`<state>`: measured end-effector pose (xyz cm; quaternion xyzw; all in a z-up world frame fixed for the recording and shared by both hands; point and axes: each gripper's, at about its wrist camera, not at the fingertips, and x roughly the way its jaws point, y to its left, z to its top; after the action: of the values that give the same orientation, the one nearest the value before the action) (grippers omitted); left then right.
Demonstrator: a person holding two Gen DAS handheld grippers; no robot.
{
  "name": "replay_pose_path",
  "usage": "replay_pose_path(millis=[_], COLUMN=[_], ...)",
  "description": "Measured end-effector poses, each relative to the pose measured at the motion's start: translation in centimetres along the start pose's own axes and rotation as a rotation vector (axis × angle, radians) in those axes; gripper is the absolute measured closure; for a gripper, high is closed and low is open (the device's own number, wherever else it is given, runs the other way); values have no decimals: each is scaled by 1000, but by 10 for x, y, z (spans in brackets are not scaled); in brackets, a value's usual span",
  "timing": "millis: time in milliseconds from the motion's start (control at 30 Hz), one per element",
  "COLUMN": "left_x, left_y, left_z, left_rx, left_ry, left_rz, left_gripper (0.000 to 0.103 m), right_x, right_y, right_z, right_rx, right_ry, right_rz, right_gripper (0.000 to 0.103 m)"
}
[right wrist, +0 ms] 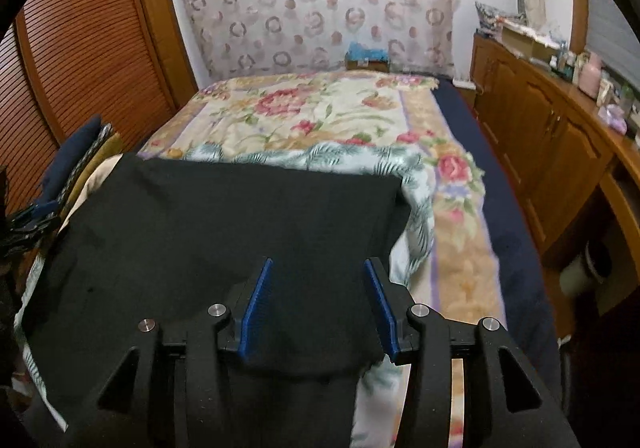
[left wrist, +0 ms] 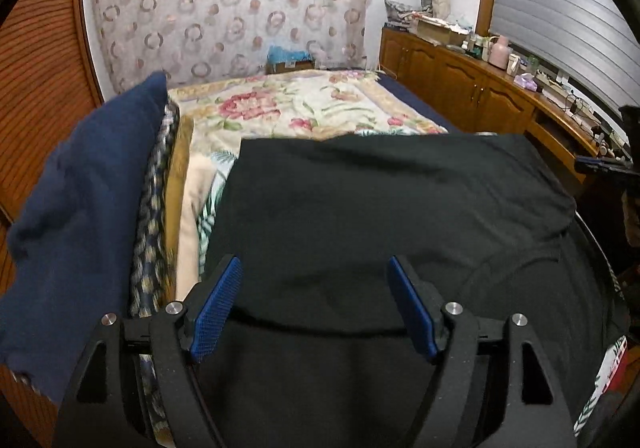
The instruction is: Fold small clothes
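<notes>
Floral bedspread point(right wrist: 320, 116) carries the black garment point(left wrist: 380, 208) at its near edge, left gripper point(left wrist: 314, 308) and right gripper point(right wrist: 318, 308) both released above it; grabbing one layer could undo the fold.

No text, label, brand or number is legible in either view.

I'm in a home bedroom: a bed point(right wrist: 472, 176) under a floral blanket point(right wrist: 304, 116) in front of me, a patterned curtain point(left wrist: 224, 4) on the far wall, a cluttered wooden cabinet point(left wrist: 460, 84) right, a slatted wardrobe door point(right wrist: 88, 48) left.
</notes>
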<state>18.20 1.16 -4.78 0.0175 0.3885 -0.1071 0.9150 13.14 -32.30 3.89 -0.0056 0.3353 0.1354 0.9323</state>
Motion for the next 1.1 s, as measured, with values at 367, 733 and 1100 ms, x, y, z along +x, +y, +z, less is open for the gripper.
replay_pose_path(millis=[367, 733, 1100], left_x=[11, 31, 50], left_y=[-5, 1, 6], left_z=[-21, -30, -19], left_rx=[-37, -109, -141], left_ry=[58, 126, 126], left_rz=[-16, -6, 3], left_gripper=[27, 27, 34], right_x=[0, 15, 24], right_y=[-5, -8, 11], right_z=[-46, -28, -36], right_rx=[86, 114, 39], right_ry=[116, 102, 84], right_rz=[38, 40, -25], right_gripper=[54, 54, 55])
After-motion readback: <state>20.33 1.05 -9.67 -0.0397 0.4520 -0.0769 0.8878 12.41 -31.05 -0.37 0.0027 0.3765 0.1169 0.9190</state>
